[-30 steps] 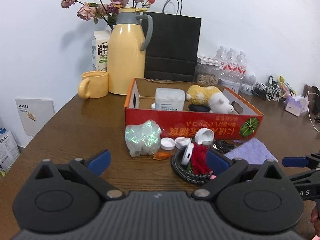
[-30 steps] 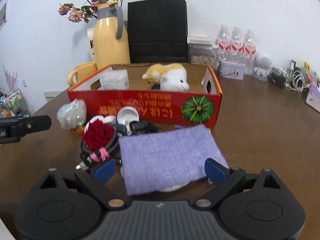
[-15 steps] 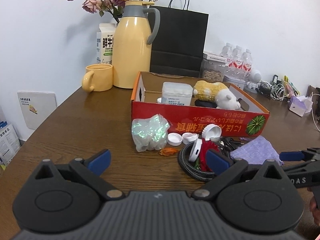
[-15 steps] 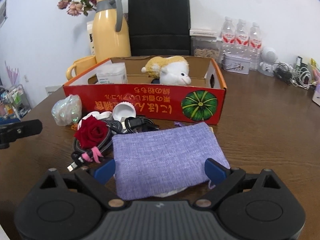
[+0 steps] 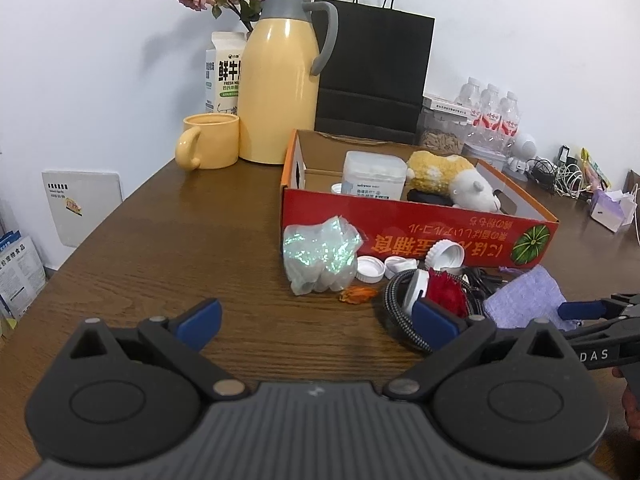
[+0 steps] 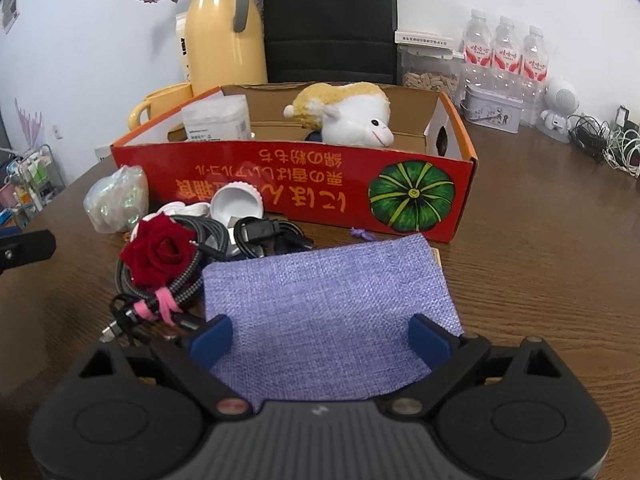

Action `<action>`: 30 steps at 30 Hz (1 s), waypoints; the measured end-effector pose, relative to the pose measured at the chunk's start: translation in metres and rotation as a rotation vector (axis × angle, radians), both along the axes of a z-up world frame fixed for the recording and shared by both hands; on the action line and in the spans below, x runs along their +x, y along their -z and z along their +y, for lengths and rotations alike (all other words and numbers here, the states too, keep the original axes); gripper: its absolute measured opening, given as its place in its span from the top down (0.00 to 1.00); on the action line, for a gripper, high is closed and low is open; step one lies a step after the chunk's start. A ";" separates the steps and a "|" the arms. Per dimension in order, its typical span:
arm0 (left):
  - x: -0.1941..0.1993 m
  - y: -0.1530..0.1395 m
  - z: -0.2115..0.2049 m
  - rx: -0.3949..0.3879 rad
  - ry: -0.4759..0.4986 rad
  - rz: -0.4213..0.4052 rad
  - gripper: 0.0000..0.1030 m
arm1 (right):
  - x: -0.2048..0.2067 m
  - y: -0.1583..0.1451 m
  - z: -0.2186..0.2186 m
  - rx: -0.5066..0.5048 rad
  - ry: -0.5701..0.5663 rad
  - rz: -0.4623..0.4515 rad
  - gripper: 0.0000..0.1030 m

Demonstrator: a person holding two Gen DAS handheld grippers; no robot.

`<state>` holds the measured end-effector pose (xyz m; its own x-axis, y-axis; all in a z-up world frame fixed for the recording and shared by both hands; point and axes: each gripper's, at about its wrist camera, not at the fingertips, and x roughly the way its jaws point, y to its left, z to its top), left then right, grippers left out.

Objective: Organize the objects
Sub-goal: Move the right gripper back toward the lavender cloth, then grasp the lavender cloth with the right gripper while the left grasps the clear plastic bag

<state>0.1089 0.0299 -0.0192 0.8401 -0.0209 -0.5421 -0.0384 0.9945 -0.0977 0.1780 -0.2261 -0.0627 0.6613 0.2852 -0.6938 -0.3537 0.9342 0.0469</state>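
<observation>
Your L gripper point(image 5: 316, 318) is wide open w/ nothing in it, hovering over bare table point(image 5: 168, 240), short of the iridescent plastic bag point(image 5: 320, 254). Moving right: white caps point(image 5: 370, 269), coiled cable w/ red rose point(image 6: 160, 254), all in front of the red box point(image 6: 304, 178) holding the plush sheep point(image 6: 348, 114). Your R gripper point(image 6: 322, 334) is also wide open, fingers straddling the near edge of the purple cloth pouch point(image 6: 324, 296), can't tell if touching.
</observation>
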 end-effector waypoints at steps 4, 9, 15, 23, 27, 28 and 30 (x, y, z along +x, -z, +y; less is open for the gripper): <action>0.001 0.003 0.000 0.000 0.000 0.006 0.00 | -0.003 0.000 -0.001 0.004 -0.004 -0.012 0.14; 0.002 0.006 0.002 -0.005 -0.008 0.017 0.00 | -0.008 0.000 -0.003 0.006 -0.004 -0.030 0.22; 0.002 0.006 0.002 -0.004 -0.010 0.018 0.00 | -0.014 -0.005 -0.008 0.007 0.024 -0.062 0.57; -0.001 0.007 0.001 -0.007 -0.004 0.020 0.00 | -0.021 -0.005 -0.015 0.006 0.029 -0.087 0.85; -0.003 0.004 -0.001 -0.005 -0.004 0.016 0.00 | -0.025 -0.007 -0.014 0.032 0.013 -0.094 0.96; -0.004 0.003 0.000 -0.004 -0.006 0.014 0.00 | -0.026 -0.008 -0.014 0.040 0.007 -0.093 0.97; -0.005 0.002 0.001 -0.003 -0.010 0.010 0.00 | -0.029 -0.011 -0.014 0.056 -0.006 -0.100 0.98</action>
